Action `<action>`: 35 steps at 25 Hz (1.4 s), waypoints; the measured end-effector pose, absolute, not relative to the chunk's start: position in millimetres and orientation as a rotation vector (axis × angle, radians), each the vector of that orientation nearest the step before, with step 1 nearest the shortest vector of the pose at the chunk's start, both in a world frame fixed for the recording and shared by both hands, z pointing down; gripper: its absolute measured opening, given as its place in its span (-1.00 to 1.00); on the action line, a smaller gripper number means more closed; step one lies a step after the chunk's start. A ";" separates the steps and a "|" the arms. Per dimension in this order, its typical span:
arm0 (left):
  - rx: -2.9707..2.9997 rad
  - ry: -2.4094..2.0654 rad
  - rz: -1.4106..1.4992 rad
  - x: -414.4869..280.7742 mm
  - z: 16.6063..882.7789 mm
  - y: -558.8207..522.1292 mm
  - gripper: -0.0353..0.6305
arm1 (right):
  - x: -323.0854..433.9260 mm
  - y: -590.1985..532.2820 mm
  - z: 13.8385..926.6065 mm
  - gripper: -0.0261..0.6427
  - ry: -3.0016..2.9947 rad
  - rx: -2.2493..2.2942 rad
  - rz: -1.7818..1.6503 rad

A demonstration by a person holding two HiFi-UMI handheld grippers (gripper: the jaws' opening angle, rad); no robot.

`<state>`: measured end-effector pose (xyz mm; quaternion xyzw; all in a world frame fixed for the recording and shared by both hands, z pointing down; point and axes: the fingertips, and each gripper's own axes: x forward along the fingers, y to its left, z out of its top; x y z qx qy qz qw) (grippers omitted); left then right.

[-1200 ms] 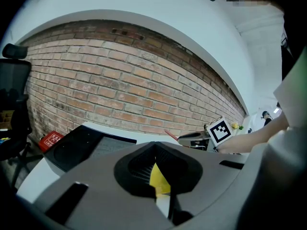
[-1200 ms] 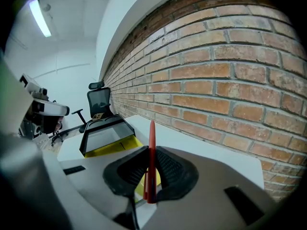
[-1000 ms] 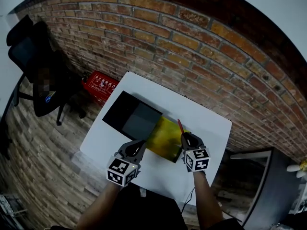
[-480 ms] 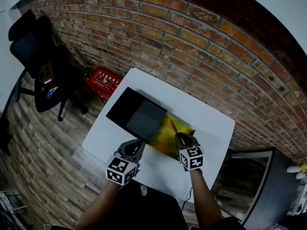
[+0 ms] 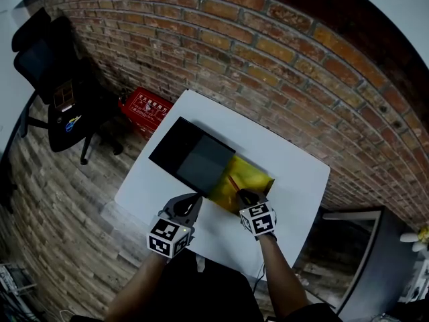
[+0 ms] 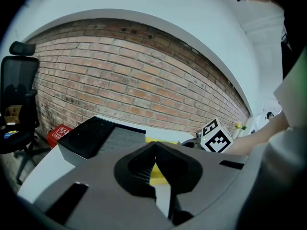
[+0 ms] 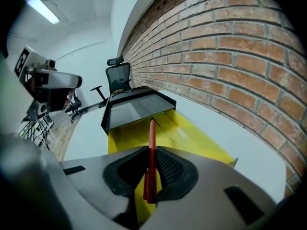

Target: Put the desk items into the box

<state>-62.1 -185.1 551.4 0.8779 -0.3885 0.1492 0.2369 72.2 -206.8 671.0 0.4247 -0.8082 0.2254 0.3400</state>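
A black open box [image 5: 193, 158] sits on the white table [image 5: 295, 180], with a yellow flat folder [image 5: 251, 174] against its right side. My right gripper [image 5: 242, 194] hovers over the folder's near edge, shut on a red pen [image 5: 232, 182] that points toward the box. In the right gripper view the red pen [image 7: 151, 147] sticks out past the jaws over the yellow folder [image 7: 192, 138], with the black box [image 7: 136, 107] just beyond. My left gripper [image 5: 193, 200] hangs near the table's front, jaws shut with nothing between them. From it, the box [image 6: 98, 137] lies ahead on the left.
A brick wall [image 5: 281, 66] runs along the table's far side. A black office chair [image 5: 53, 79] and a red crate [image 5: 144, 107] stand on the wooden floor to the left. The table's front edge is right below both grippers.
My right gripper has carried the red pen leftward, from the folder's right edge to over its middle, closer to the black box. The left gripper has barely moved.
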 end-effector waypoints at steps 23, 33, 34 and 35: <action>2.405 -1.061 0.421 -69.1 556.8 -187.7 -0.85 | 35.6 -198.3 717.7 -0.74 -1.894 0.780 0.572; 2.402 -1.041 0.443 -69.7 562.3 -183.9 -0.85 | 36.2 -200.5 720.2 -0.70 -1.898 0.807 0.559; 2.405 -1.041 0.442 -69.0 562.0 -183.7 -0.85 | 36.7 -200.6 719.5 -0.68 -1.904 0.812 0.558; 2.407 -1.040 0.441 -68.2 561.5 -183.6 -0.85 | 37.1 -200.6 718.3 -0.66 -1.911 0.817 0.560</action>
